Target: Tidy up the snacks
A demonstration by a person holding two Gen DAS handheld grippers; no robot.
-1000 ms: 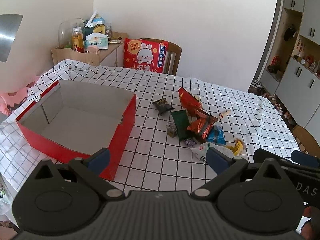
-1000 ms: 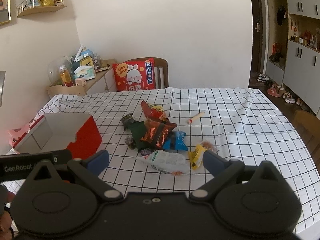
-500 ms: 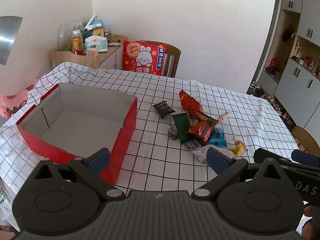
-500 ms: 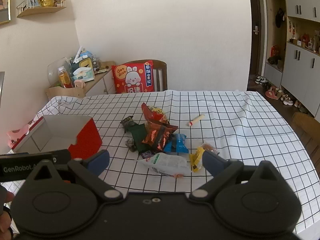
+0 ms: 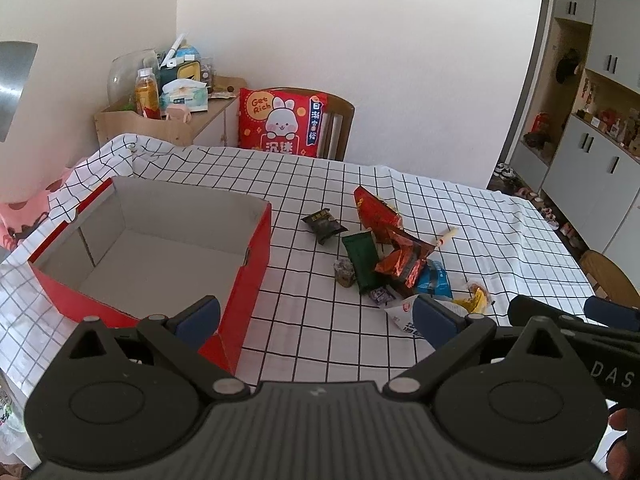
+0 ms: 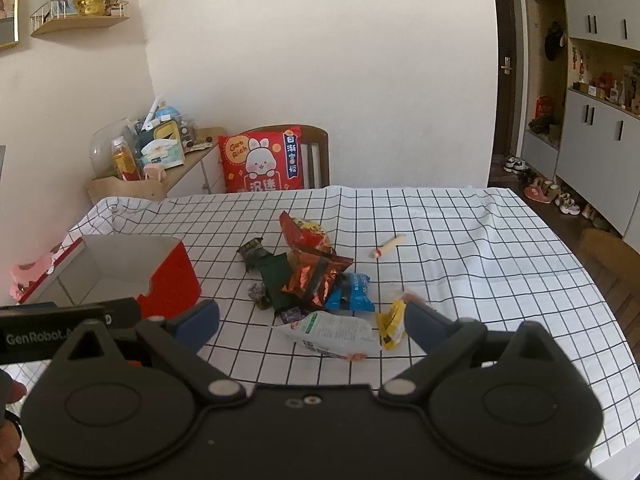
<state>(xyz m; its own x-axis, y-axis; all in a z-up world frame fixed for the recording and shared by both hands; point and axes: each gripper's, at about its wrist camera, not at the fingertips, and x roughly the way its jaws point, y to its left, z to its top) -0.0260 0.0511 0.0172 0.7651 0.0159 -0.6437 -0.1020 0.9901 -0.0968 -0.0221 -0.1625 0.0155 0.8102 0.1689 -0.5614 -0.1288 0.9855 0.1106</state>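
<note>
Both tongs, left tongs [image 5: 316,316] and right tongs [image 6: 312,322], are drawing back with fingers apart, leaving free desk [image 6: 460,248] between red box [image 5: 248,276] and snack pile [image 6: 316,276].

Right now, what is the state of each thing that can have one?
Box: open, empty, upright.
Left gripper: open, holding nothing.
Right gripper: open, holding nothing.
Snacks: piled on the table, none boxed.
Sausage stick: lying apart from the pile.
White packet: flat, nearest the right gripper.
</note>
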